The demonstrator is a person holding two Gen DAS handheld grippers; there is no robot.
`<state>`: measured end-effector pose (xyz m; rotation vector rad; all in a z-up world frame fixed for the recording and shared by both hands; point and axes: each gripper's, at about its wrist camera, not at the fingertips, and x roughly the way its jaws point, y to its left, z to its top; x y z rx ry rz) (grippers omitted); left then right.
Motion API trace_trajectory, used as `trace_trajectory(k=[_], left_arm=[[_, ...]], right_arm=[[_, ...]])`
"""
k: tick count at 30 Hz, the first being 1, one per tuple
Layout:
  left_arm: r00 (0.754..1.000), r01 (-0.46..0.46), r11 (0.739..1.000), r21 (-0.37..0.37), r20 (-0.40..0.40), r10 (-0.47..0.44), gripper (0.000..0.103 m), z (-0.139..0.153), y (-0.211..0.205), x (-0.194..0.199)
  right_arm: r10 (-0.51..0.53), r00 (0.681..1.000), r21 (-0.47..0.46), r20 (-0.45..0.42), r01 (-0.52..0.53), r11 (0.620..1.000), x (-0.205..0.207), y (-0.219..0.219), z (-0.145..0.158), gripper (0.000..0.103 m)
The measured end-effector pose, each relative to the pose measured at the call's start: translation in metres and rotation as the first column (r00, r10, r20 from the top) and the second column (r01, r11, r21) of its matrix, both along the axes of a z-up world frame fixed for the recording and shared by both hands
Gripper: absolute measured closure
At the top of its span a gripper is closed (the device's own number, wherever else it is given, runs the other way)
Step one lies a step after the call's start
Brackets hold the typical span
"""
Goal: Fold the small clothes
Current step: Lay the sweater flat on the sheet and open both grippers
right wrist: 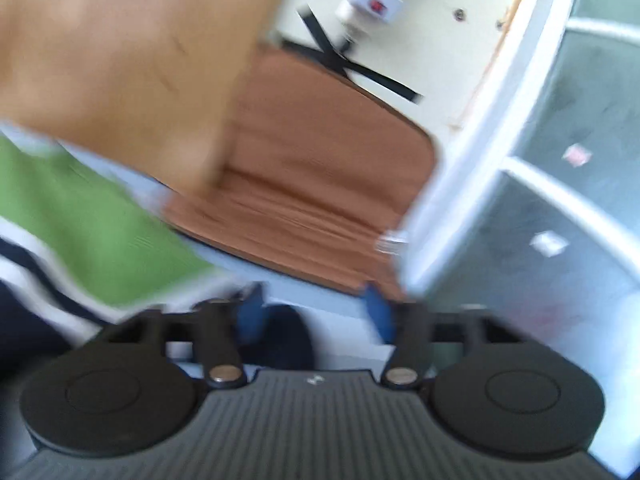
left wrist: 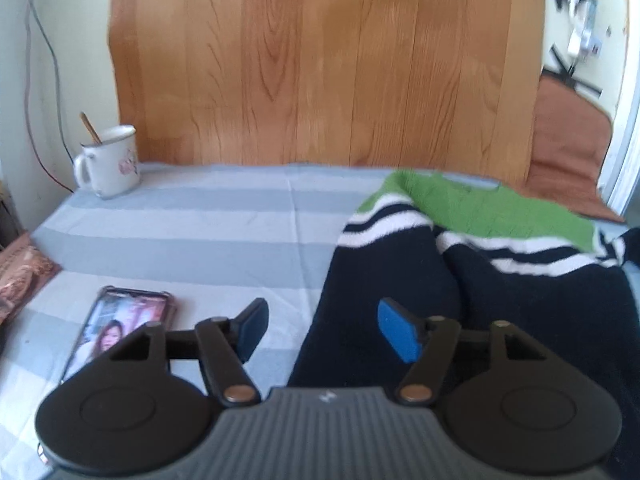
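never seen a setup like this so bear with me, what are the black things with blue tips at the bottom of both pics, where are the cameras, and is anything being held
They are two hand-held grippers, one in each of a person's hands. Each carries a wide-angle camera looking forward along its two blue-padded fingers, so each picture is one gripper's own view.

The left gripper is open, with nothing between its pads. It hovers at the edge of a navy, white and green striped sweater, which lies on a grey-striped sheet. A phone lies on the sheet too, and a white mug stands at the far corner.

The right gripper is also open and empty; its view is blurred, with the sweater's green part to its left.

Nothing is held.
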<state>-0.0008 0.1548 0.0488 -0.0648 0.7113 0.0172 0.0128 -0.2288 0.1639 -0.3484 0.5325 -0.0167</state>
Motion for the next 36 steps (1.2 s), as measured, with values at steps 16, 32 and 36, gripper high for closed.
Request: trace_trajectory(k=[16, 32, 36], left_arm=[[0.971, -0.223, 0.947, 0.23, -0.032, 0.237, 0.095, -0.002, 0.027, 0.089], [0.96, 0.258, 0.965, -0.054, -0.101, -0.262, 0.039, 0.027, -0.019, -0.078], [0.935, 0.292, 0.947, -0.13, -0.17, -0.312, 0.034, 0.014, -0.024, -0.117]], right_arm=[[0.166, 0.973, 0.361, -0.16, -0.099, 0.927, -0.058, 0.043, -0.048, 0.038], [0.213, 0.956, 0.555, -0.204, -0.066, 0.829, -0.132, -0.006, -0.034, 0.038], [0.247, 0.941, 0.551, -0.232, -0.082, 0.831, -0.145, 0.003, -0.041, 0.041]])
